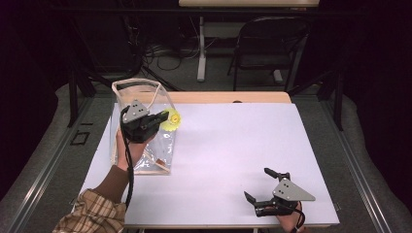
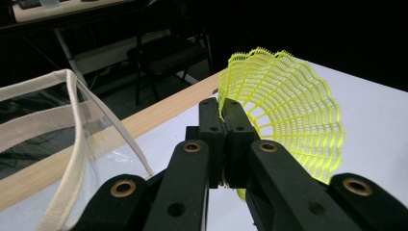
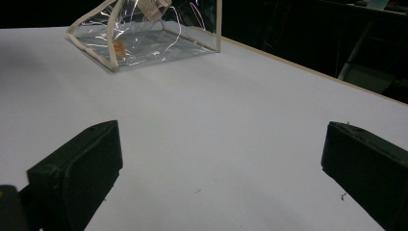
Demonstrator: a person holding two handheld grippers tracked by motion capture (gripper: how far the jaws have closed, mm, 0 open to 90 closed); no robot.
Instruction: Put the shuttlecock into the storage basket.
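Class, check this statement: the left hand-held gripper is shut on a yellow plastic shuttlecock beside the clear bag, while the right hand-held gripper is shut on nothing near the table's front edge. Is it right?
One detail is wrong. The right hand-held gripper is open, not shut; the right gripper view shows its jaws wide apart over bare table. The rest holds: the left hand-held gripper is shut on the yellow shuttlecock beside the clear bag.

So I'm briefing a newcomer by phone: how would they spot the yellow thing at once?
Start at the white table, then go to the clear plastic bag with cream edging at its far left. Beside the bag, the left gripper is shut on the shuttlecock's edge. It is a neon-yellow flared plastic mesh skirt, the only bright colour there.
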